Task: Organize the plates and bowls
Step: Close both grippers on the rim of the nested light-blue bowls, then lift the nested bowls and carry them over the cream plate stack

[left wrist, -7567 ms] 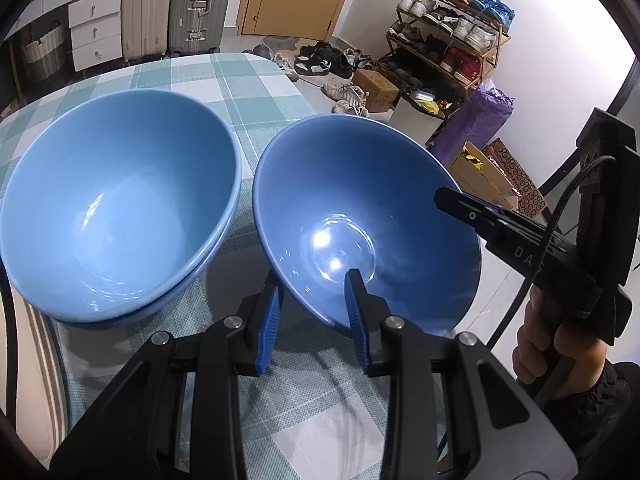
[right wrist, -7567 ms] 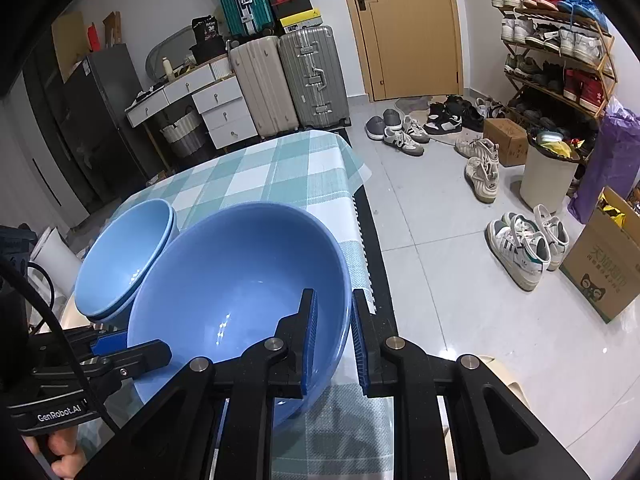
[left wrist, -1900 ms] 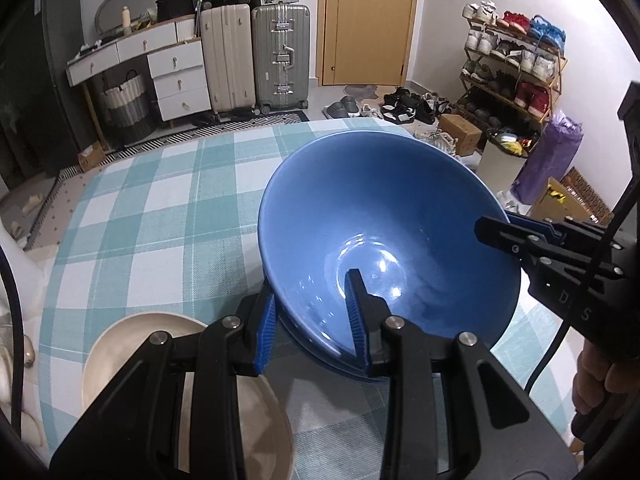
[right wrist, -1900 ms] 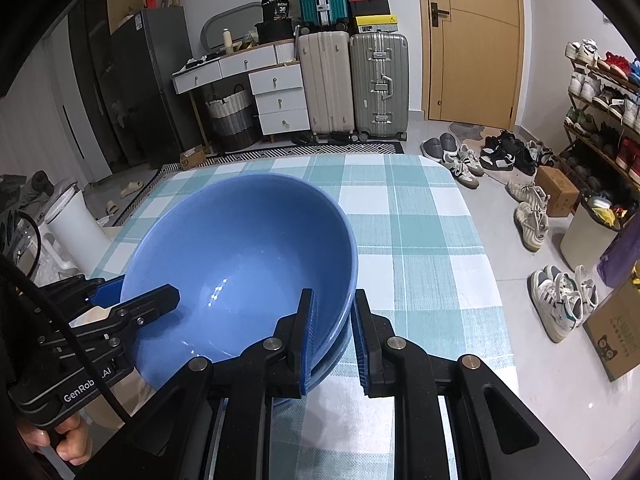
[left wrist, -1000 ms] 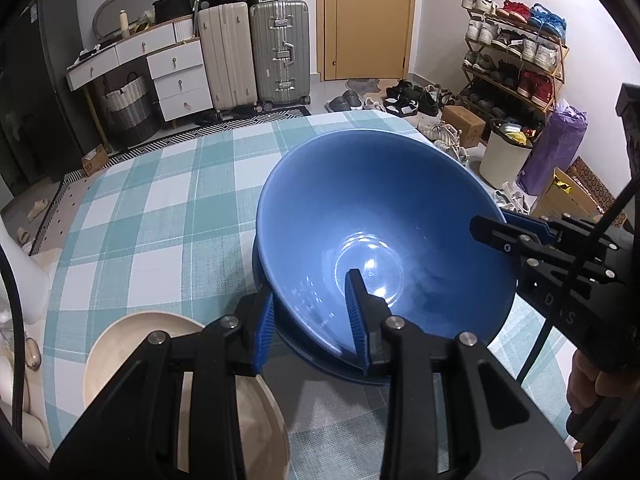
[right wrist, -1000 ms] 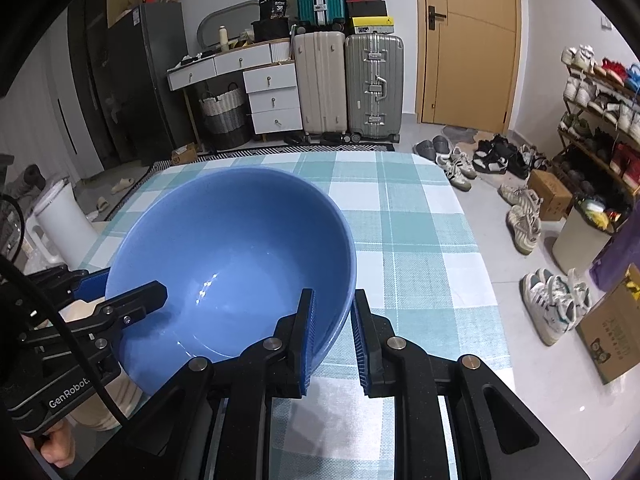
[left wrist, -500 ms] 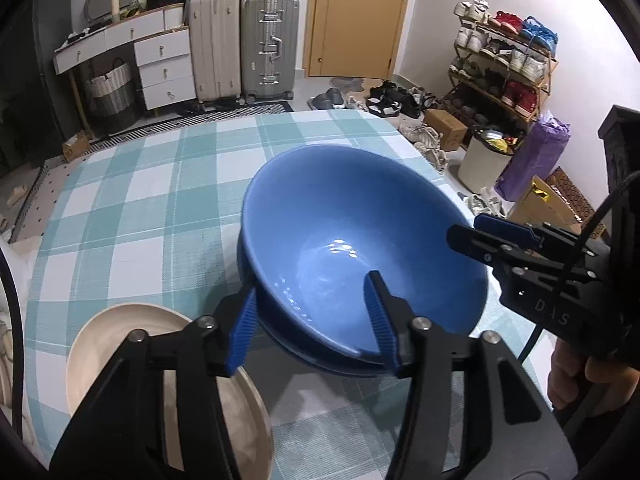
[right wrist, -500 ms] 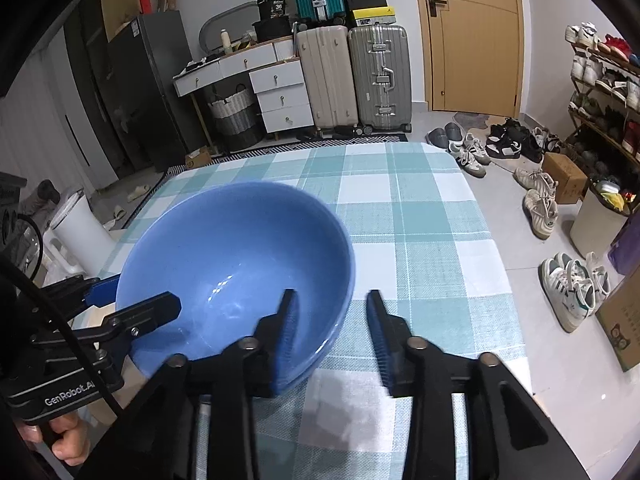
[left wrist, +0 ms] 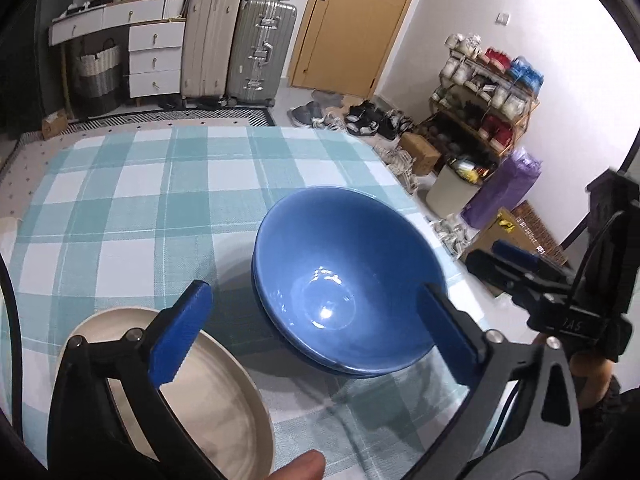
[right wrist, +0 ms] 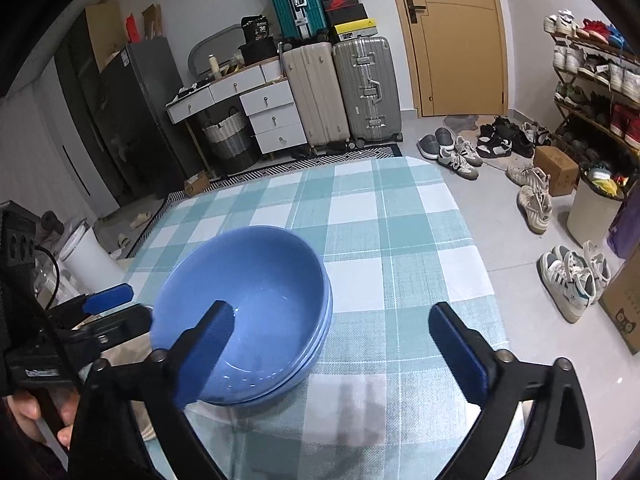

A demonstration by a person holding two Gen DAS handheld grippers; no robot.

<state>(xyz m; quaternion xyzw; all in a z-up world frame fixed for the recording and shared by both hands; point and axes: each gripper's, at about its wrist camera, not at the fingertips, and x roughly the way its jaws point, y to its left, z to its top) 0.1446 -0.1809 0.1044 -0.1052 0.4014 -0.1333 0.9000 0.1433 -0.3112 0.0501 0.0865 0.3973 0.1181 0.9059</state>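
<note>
The blue bowls (left wrist: 346,276) sit nested as one stack on the checked tablecloth (left wrist: 132,200), near the right edge of the tabletop and toward its near side. At least two rims show, one inside the other; in the right wrist view the stack (right wrist: 244,312) reads the same.

The left gripper (left wrist: 320,324) has its jaws opening and standing wide. The stack lies ahead of and between its blue pads (left wrist: 180,332), closer to the right-hand one; neither pad presses on a rim.

The right gripper (right wrist: 340,344) is likewise opening and spread wide. The stack lies toward its left pad (right wrist: 204,356), which overlaps the bowl's near rim in view without gripping it; the other pad hangs over bare cloth.

A cream plate (left wrist: 216,412) rests near the tabletop's near left corner, just beside the stack and partly under the left gripper's left finger.
</note>
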